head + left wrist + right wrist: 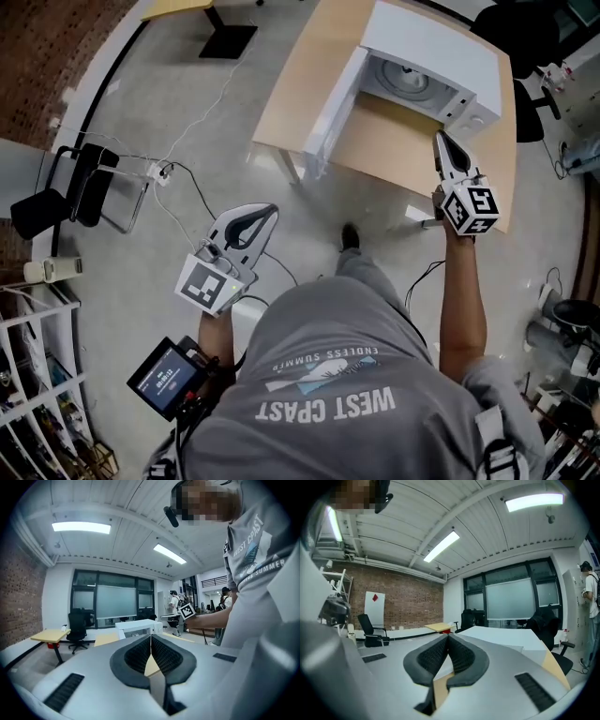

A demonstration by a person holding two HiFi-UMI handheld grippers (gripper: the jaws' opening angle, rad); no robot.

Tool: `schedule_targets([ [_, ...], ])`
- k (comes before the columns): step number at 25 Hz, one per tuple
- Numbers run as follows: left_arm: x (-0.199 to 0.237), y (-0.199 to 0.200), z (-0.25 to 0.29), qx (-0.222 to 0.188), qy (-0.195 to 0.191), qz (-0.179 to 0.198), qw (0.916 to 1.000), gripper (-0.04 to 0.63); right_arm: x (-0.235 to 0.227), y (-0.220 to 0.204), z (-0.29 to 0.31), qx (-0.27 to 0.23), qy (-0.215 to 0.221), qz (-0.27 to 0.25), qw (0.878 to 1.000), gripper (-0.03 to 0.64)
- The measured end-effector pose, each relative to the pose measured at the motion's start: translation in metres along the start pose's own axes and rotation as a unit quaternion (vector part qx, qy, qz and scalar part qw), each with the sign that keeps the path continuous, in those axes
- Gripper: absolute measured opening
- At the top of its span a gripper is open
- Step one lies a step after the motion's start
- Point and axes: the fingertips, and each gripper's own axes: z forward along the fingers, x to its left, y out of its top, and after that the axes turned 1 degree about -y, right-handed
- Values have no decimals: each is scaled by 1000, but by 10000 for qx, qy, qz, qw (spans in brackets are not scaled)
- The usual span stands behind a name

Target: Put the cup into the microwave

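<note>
Head view: from above the person's shoulders, looking steeply down at the floor (187,141), with the table (309,84) and microwave (422,75) well off at upper right
Left gripper view: low behind the left gripper (151,637), nearly level across the room to the windows (112,602), microwave small at frame centre
Right gripper view: low behind the right gripper (448,637), nearly level toward the brick wall (403,604), table edge close at lower right
Shared: table in all three views, microwave in head and left gripper views

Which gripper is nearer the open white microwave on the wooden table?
Right. The right gripper points at the white microwave from just in front; the left gripper hangs back over the floor.
</note>
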Motion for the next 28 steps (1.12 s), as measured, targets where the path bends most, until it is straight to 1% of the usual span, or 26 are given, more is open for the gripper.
schedule_targets([
  [3,-20,4,-29,-88,-22,40,10000,21,44,37,-43,-190,234,-140,9994,18],
  [6,-36,5,-46,-255,-125,61,9996,21,71,62,-75,-320,354,-275,9985,18],
  [9,-51,9,-62,-384,-207,161,9989,21,95,84,-106,-356,399,-382,9978,18],
  [11,-69,16,-74,-470,-284,224,9982,21,115,96,-136,-311,482,-452,9973,18],
  [12,-79,19,-78,-462,-331,259,9980,21,124,102,-152,-282,544,-501,9969,20],
  [14,-95,20,-79,-308,-423,310,9982,21,136,111,-180,-252,679,-595,9956,20],
  [16,-108,19,-73,-109,-534,259,9982,21,145,121,-204,-262,749,-684,9945,20],
  [17,-113,20,-69,-84,-618,228,9978,21,149,126,-216,-263,733,-731,9943,20],
  [19,-124,29,-60,-242,-852,275,9957,21,154,130,-237,-262,652,-801,9943,20],
  [21,-138,37,-53,-552,-1110,509,9910,21,164,133,-255,-290,626,-829,9942,20],
  [22,-148,37,-50,-639,-1210,594,9888,22,168,133,-265,-309,631,-799,9943,20],
  [24,-174,29,-40,-616,-1360,633,9868,21,165,124,-291,-337,583,-725,9951,20],
  [26,-203,24,-27,-526,-1505,640,9851,22,151,112,-320,-327,442,-664,9963,19],
  [28,-219,27,-18,-471,-1644,625,9833,21,144,107,-338,-270,336,-597,9973,18],
])
